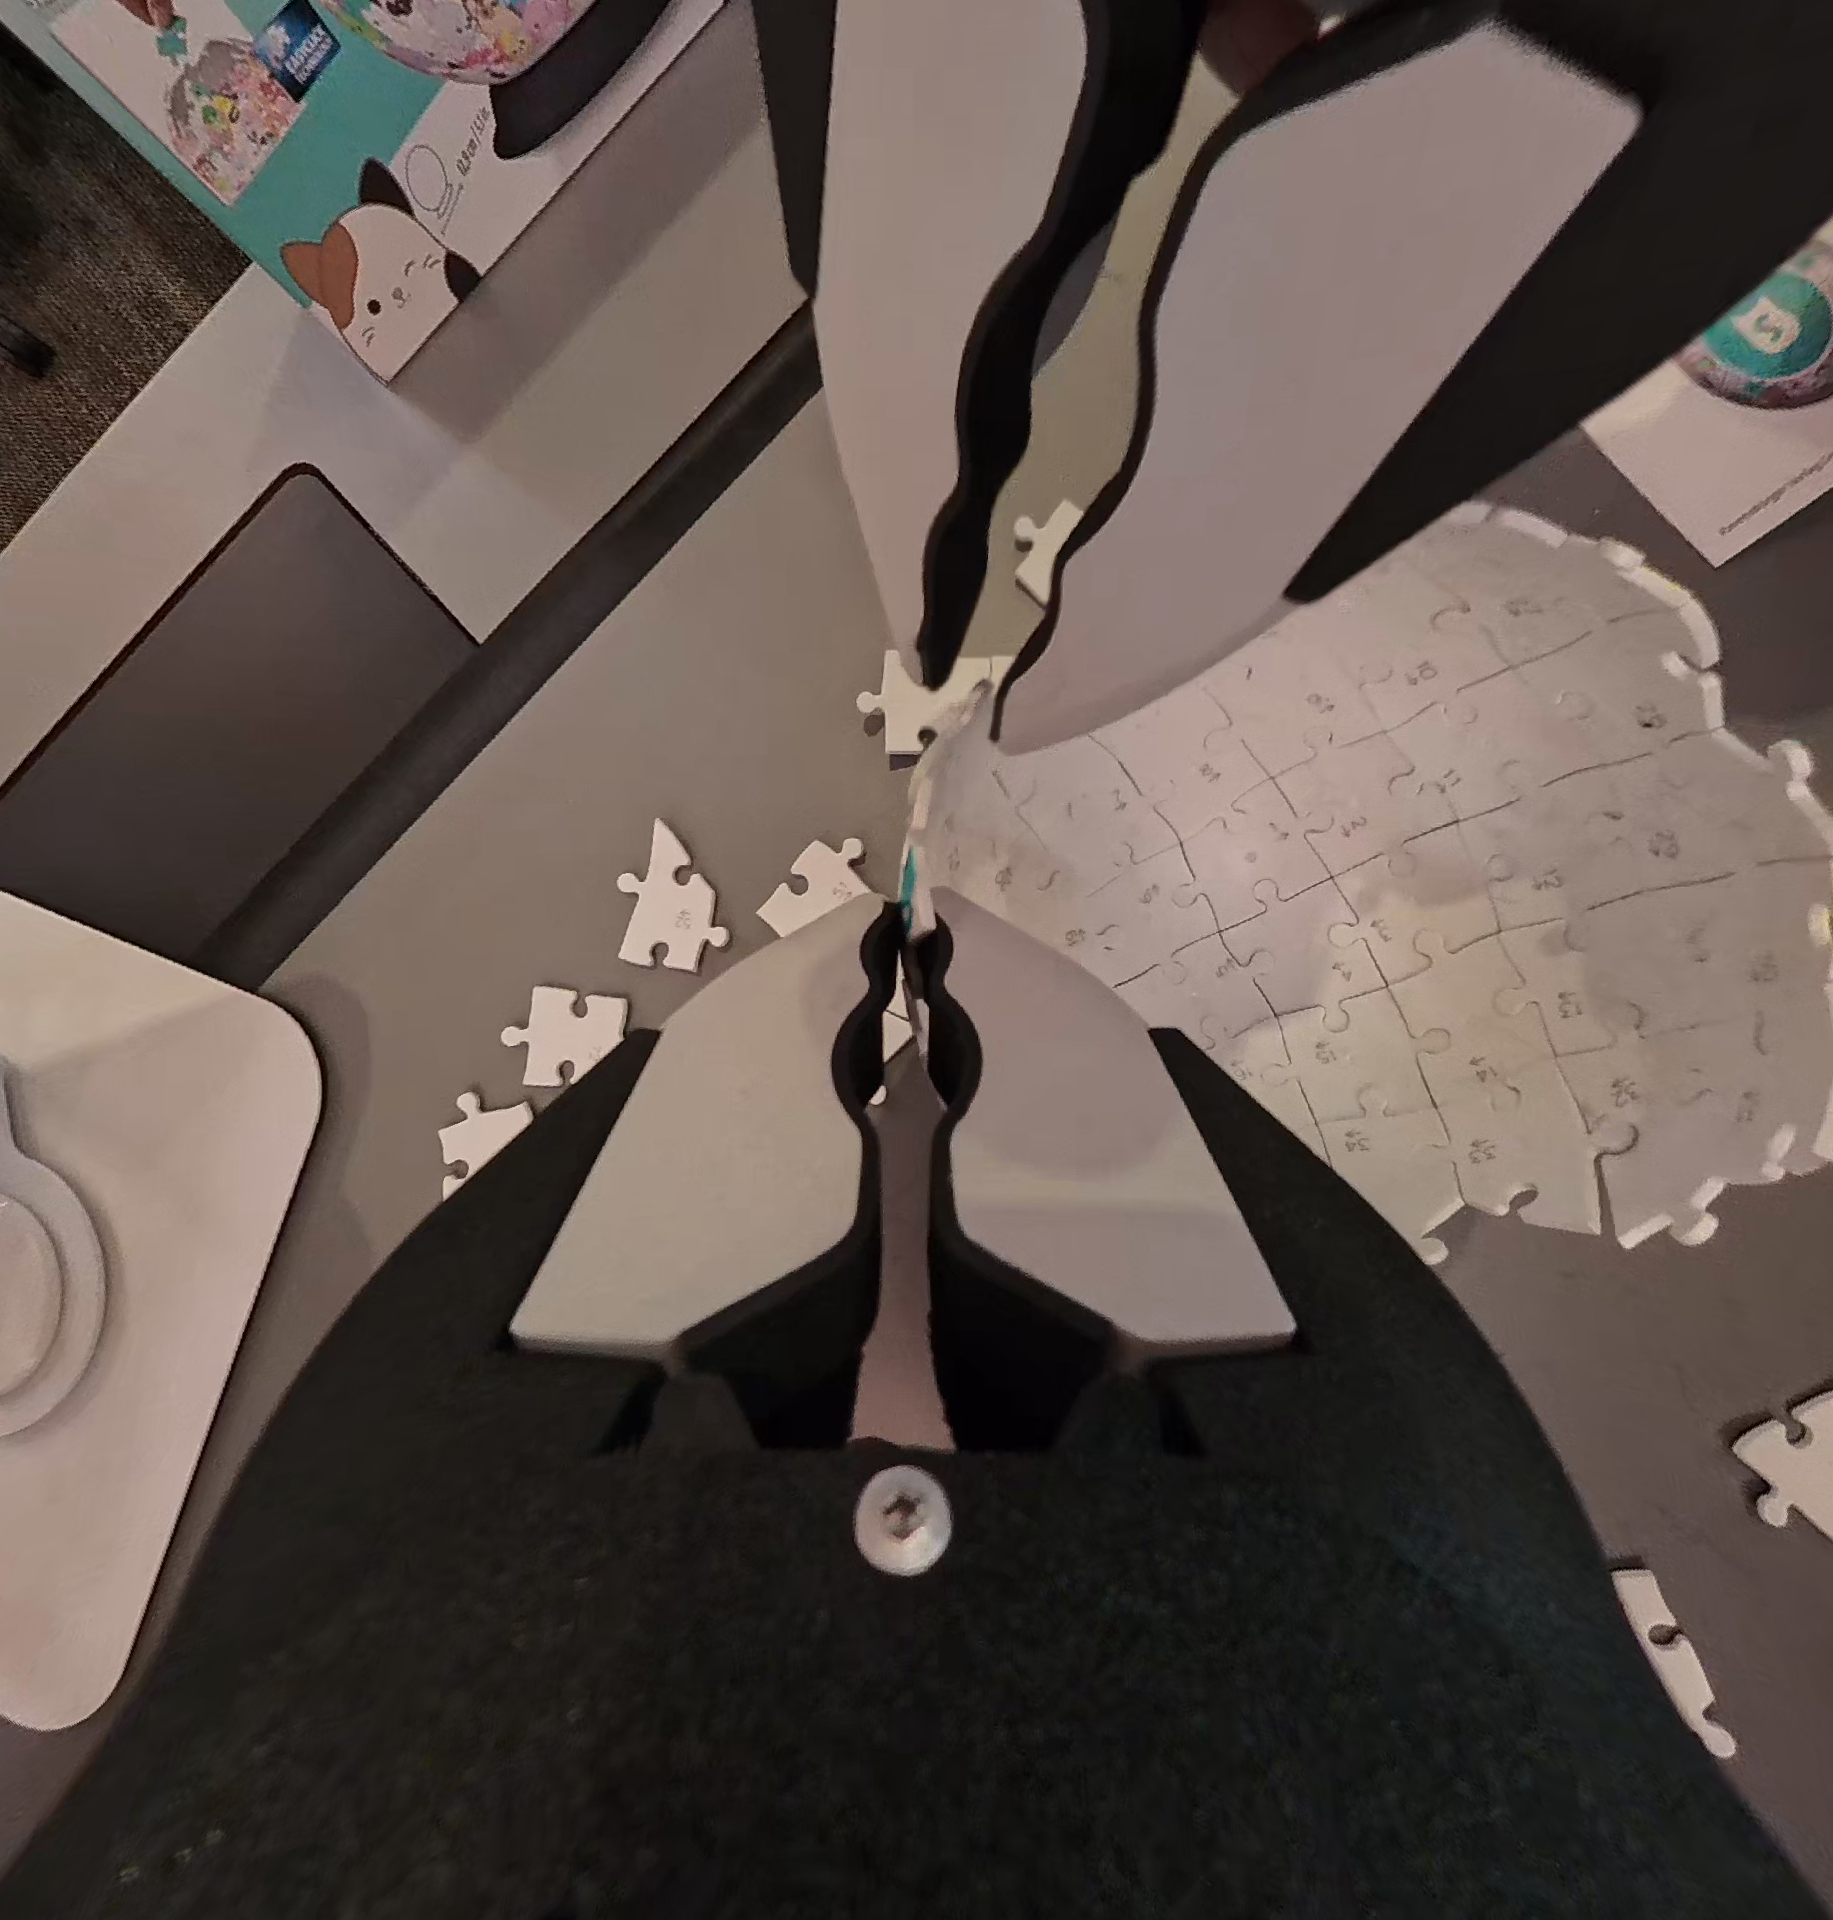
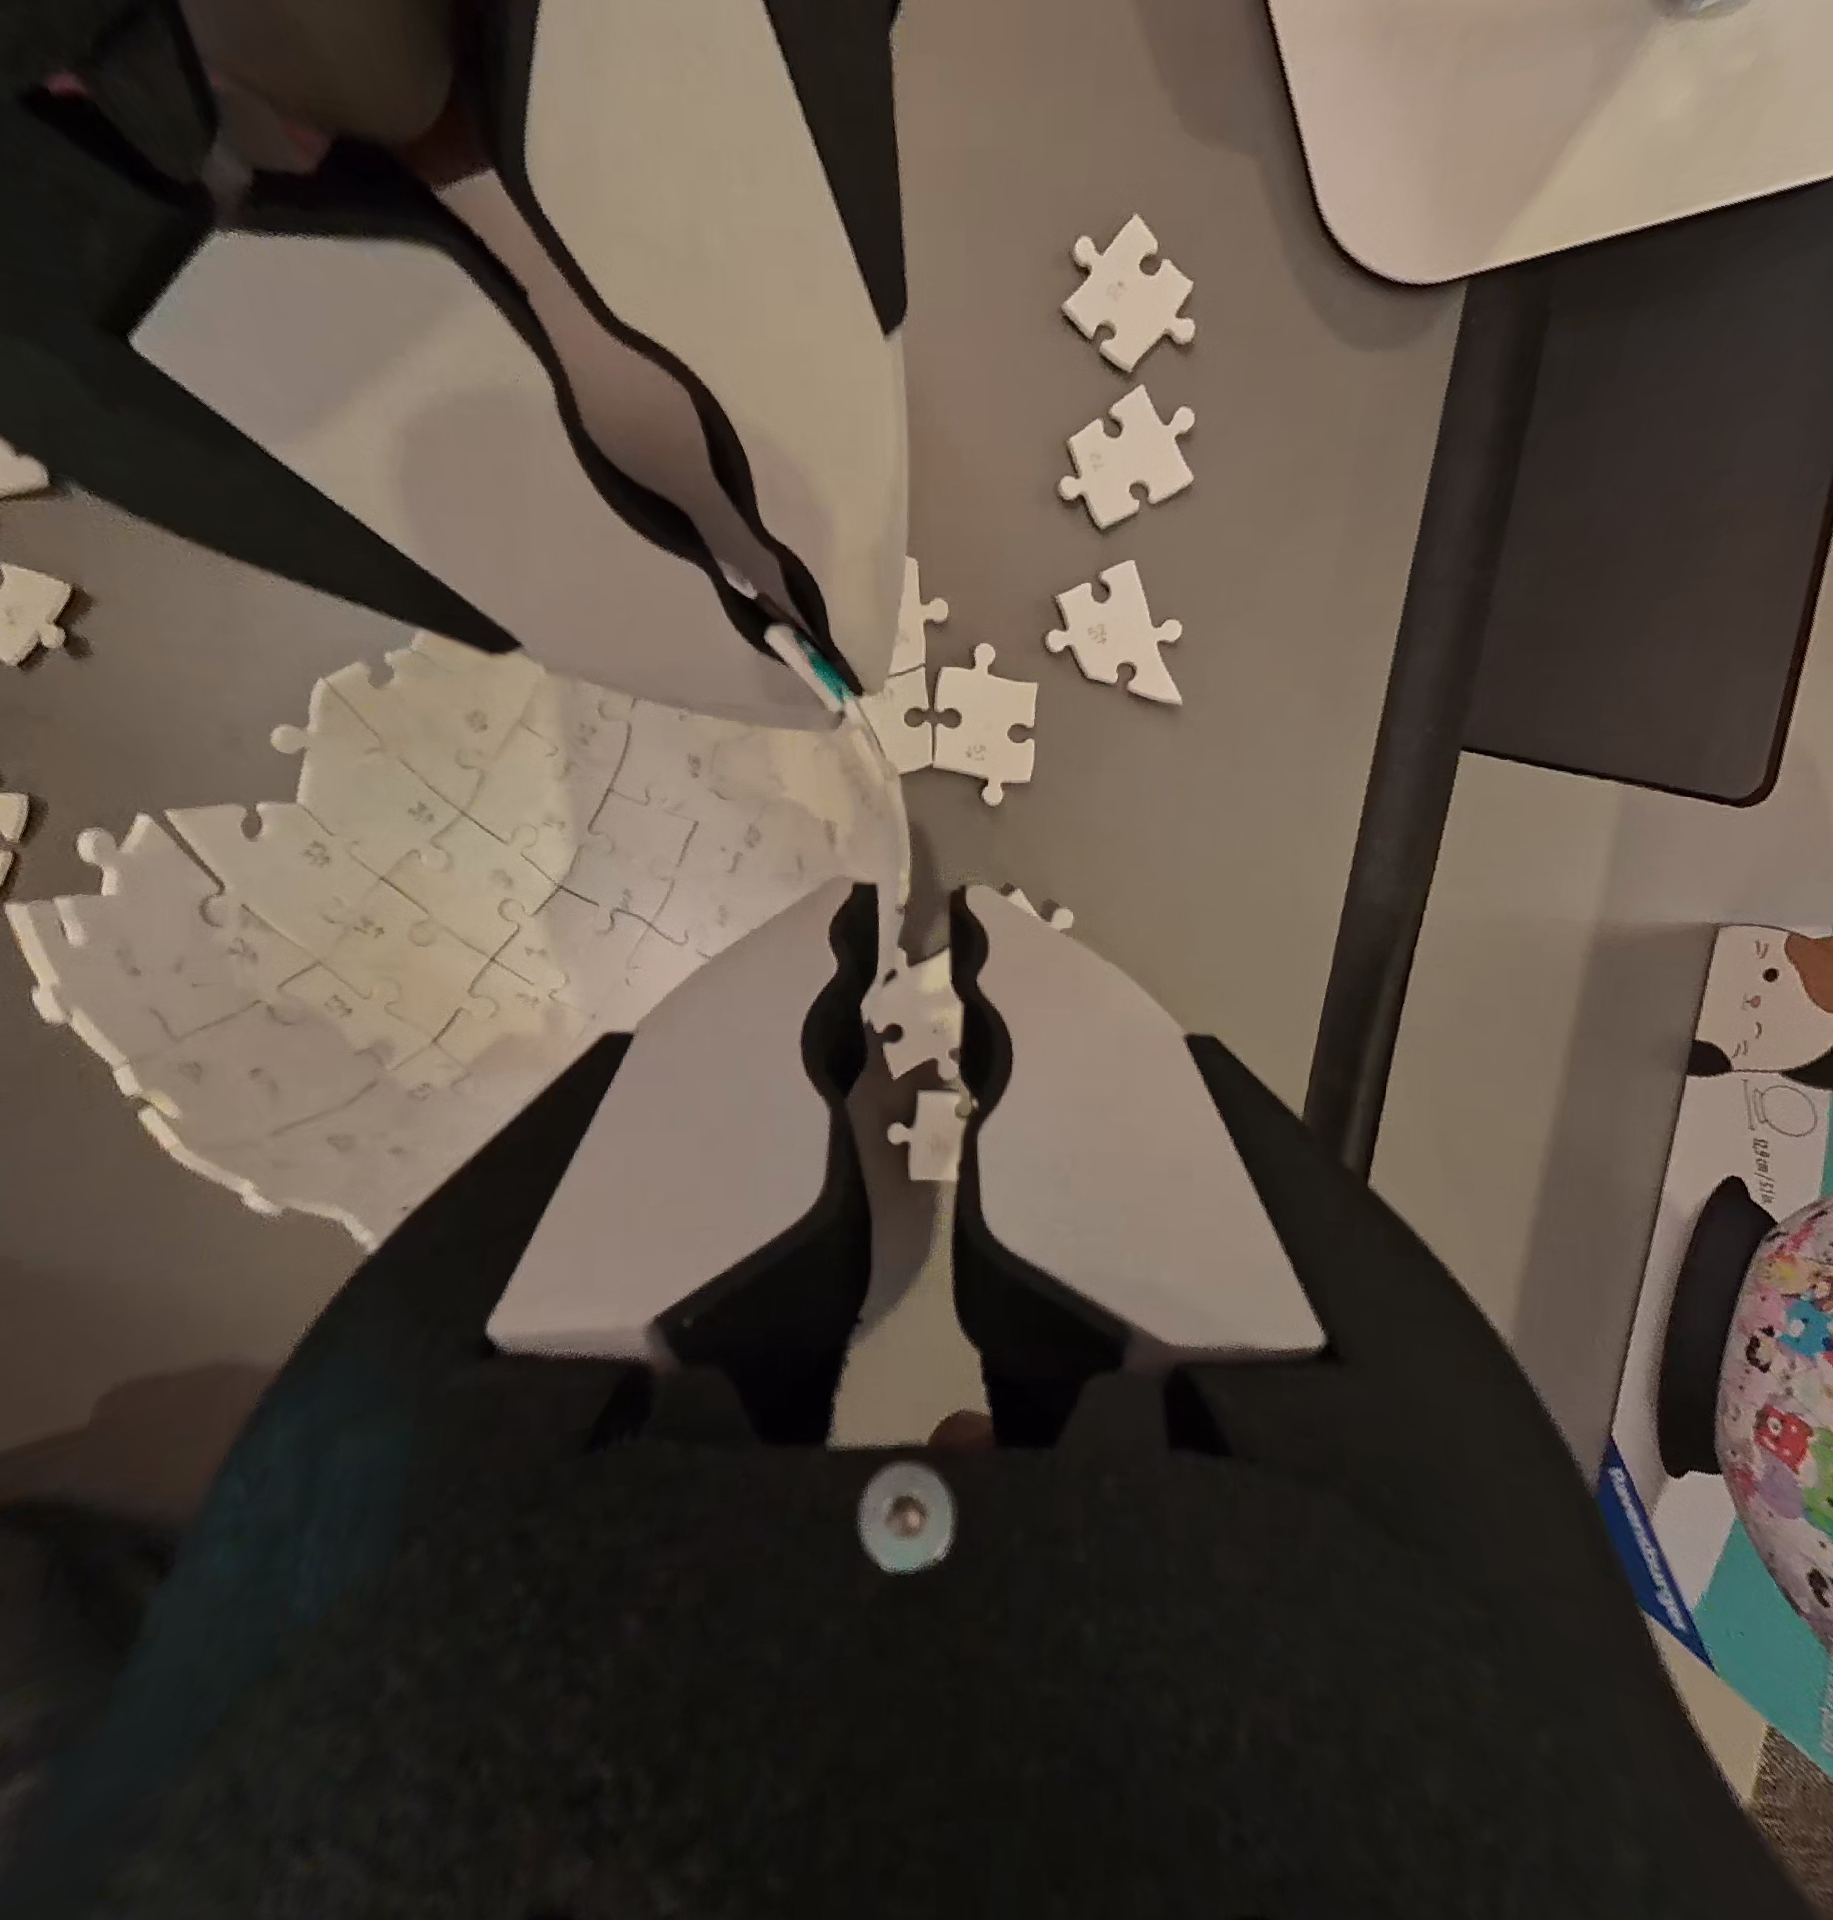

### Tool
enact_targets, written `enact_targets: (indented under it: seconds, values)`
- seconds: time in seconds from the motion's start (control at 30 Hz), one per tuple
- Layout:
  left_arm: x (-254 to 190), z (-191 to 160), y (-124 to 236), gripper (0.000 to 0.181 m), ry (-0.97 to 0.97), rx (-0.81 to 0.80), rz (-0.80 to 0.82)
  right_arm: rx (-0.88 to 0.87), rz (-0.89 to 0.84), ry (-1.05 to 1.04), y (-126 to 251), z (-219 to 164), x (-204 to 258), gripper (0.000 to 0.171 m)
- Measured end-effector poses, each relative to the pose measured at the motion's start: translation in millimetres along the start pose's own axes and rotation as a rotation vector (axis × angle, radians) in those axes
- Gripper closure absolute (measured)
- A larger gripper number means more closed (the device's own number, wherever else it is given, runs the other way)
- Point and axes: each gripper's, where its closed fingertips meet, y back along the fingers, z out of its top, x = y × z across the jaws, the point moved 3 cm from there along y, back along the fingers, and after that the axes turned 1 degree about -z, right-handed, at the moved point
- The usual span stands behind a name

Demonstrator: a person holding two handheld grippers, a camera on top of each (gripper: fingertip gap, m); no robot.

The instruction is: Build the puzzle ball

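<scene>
From my left wrist view, the puzzle box [image 1: 299,156] runs off the top edge, and the printed sheet [image 1: 1764,416] with its ball picture is cut by the right edge. The white pad [image 1: 143,1091] is clipped at the left edge. My left gripper [image 1: 907,925] covers part of a loose piece [image 1: 486,1132] and the near rim of the assembled shell [image 1: 1463,914]. The small marks on the shell's pieces are too blurred for me to make out. From my right wrist view, my right gripper [image 2: 917,904] hides parts of two small pieces [image 2: 922,1023] between its jaws; whether the jaws touch the shell's edge I cannot tell.
</scene>
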Motion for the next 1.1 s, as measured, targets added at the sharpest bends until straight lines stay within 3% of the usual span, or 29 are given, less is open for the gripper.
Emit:
enact_targets:
  seconds: [0.4, 0.67, 1.1]
  values:
    - [-0.7, 1.0, 0.5, 0.18, 0.013, -0.006, -0.007, 0.154, 0.17, -0.018, -9.5, -5.4, -0.6, 0.156]
    - [-0.1, 0.0, 0.1, 0.179, 0.02, -0.002, -0.005, 0.195, 0.176, -0.033, -16.2, -7.2, 1.0, 0.167]
    - [0.8, -0.2, 0.0, 0.18, 0.025, -0.004, 0.008, 0.213, 0.097, 0.024, -16.0, -6.3, -0.5, 0.163]
